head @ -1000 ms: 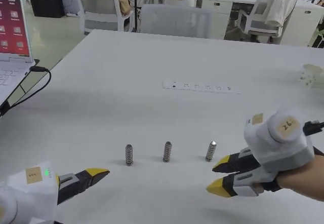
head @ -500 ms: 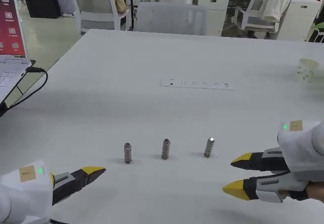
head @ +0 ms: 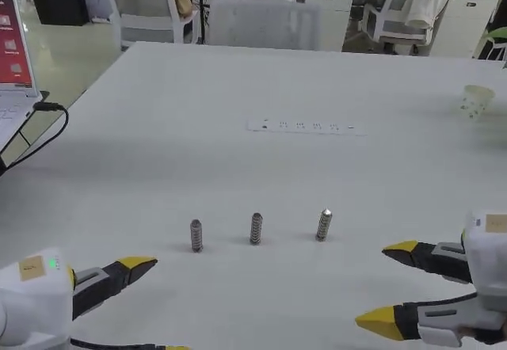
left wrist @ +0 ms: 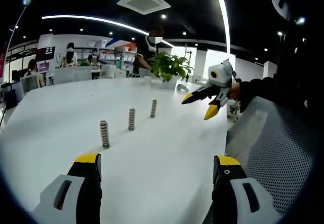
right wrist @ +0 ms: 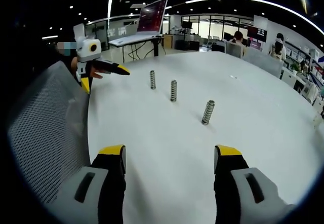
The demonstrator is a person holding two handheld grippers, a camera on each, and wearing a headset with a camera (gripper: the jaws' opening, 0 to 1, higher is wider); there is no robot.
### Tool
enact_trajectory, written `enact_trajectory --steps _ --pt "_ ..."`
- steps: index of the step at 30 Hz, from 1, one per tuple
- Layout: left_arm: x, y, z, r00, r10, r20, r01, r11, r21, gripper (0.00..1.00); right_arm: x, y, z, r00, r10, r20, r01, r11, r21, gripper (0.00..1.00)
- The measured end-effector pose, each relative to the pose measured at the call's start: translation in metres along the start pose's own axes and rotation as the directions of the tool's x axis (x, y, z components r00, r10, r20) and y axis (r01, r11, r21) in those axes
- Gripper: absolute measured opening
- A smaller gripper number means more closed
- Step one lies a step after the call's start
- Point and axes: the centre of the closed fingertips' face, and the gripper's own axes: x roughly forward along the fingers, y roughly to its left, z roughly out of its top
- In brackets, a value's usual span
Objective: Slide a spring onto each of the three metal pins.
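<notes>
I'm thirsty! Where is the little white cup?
In the head view, the small white cup stands far right on the white table, right of the white power strip.

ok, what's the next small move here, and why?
Probably nothing more on the parts: lift both claws clear and stop. Each pin appears to carry a spring: left spring, middle spring, right spring. The left claw and right claw are open, empty, short of the row. The right spring leans slightly, with the pin's tip showing, so it's worth a look.
</notes>
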Motion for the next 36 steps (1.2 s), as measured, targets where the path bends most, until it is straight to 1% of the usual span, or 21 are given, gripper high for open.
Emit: enact_trajectory --steps 1,4,7,10,14,17,20,28,36 --pt "0.0 0.0 0.0 1.0 0.001 0.0 -0.001 1.0 -0.001 0.89 0.0 0.0 0.0 0.9999 -0.008 0.011 0.008 1.0 0.004 0.75" --pt "0.0 0.0 -0.002 1.0 0.006 -0.002 -0.006 1.0 -0.008 0.92 -0.001 0.001 -0.001 0.9994 -0.017 0.031 0.016 0.999 0.029 0.81" --pt "0.0 0.001 -0.002 0.9999 0.012 0.001 -0.012 1.0 -0.016 0.96 -0.001 0.003 -0.001 0.9988 -0.026 0.042 0.024 0.999 0.04 0.86" --pt "0.0 0.002 -0.002 0.9999 0.014 0.002 -0.014 1.0 -0.024 0.98 -0.002 0.002 0.001 0.9976 -0.039 0.058 0.035 0.998 0.054 0.89" --pt "0.0 0.003 -0.004 0.9998 0.02 0.001 -0.02 0.999 -0.028 0.98 -0.003 0.002 0.002 0.9962 -0.048 0.072 0.044 0.997 0.063 0.91" --pt "0.0 0.004 -0.005 0.9998 0.021 0.001 -0.021 0.999 -0.031 0.98 -0.001 0.003 0.0 0.9968 -0.049 0.064 0.045 0.997 0.061 0.91" --pt "-0.001 0.006 -0.005 0.9997 0.026 0.001 -0.026 0.999 -0.031 0.98 -0.001 0.004 0.0 0.9964 -0.051 0.068 0.046 0.996 0.072 0.91" --pt "-0.002 0.009 -0.005 0.9995 0.033 0.005 -0.032 0.999 -0.032 0.98 -0.001 0.006 -0.002 0.9967 -0.051 0.064 0.046 0.996 0.074 0.91" --pt "-0.002 0.012 -0.007 0.9996 0.028 0.0 -0.028 0.999 -0.033 0.98 0.0 0.006 -0.004 0.9968 -0.053 0.06 0.048 0.995 0.086 0.91"
